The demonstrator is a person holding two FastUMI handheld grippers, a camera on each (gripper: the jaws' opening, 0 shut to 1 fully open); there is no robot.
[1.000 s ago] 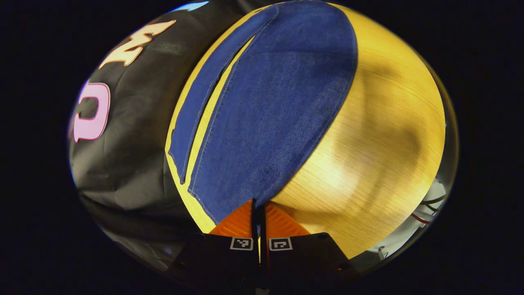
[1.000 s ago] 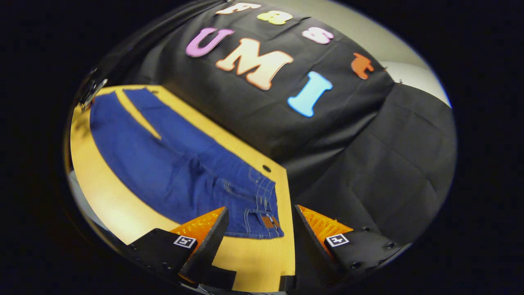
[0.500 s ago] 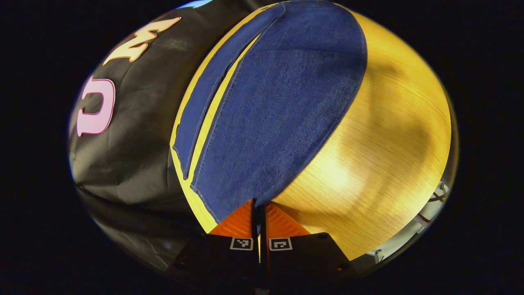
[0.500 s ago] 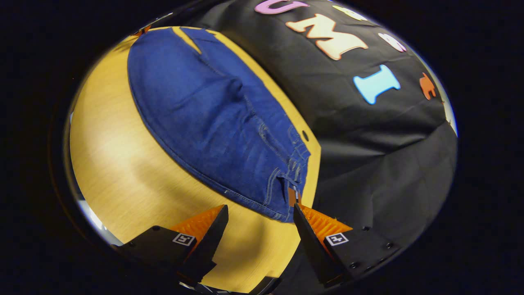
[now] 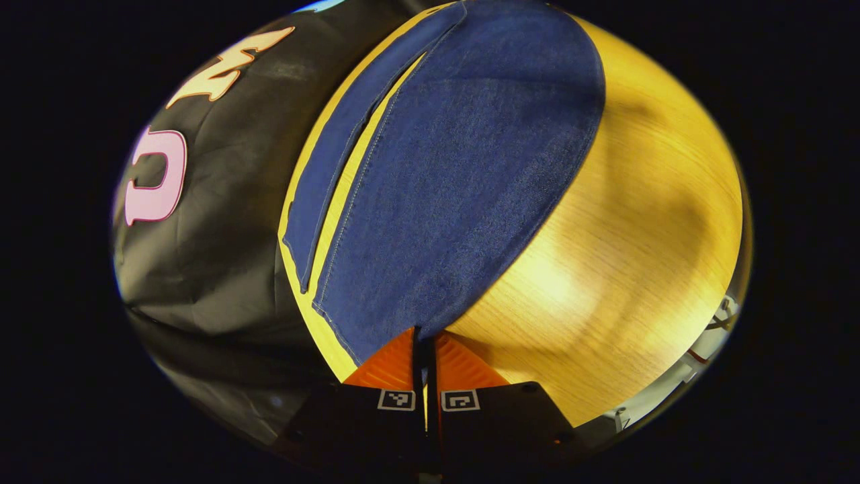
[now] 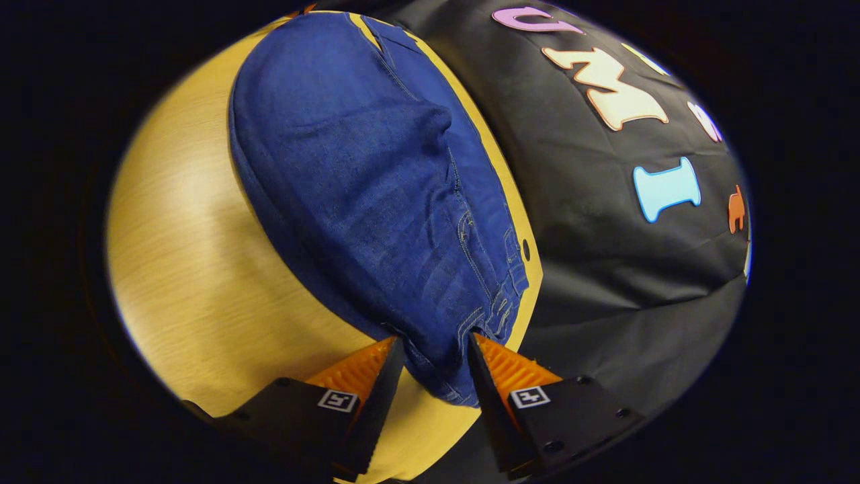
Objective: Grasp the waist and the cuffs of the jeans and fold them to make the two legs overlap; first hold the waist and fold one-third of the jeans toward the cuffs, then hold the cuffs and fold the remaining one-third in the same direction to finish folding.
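Jeans (image 6: 376,195) lie spread flat on the wooden table (image 6: 181,269), running along its far edge beside the black cloth wall (image 6: 605,269). In the right gripper view we see the waist end (image 6: 497,302) nearest us, with belt loops and pocket stitching, and the legs stretching away toward the top. Our right gripper (image 6: 435,349) has its fingers set apart on either side of the waist corner; the denim sits in the gap between them, close to both fingers, but we cannot tell whether both press on it, so we read the jaws as spread around the cloth rather than pinching it.

In the left gripper view we see the leg end of the jeans (image 5: 457,175), the two legs lying side by side with a thin strip of table (image 5: 638,235) showing between them. The nearer leg's cuff corner (image 5: 376,336) reaches down to our left gripper (image 5: 425,339), whose fingers are pressed together with only a thin dark line between them. The cuff's corner meets the fingertips (image 5: 396,356), and we take it as pinched there.
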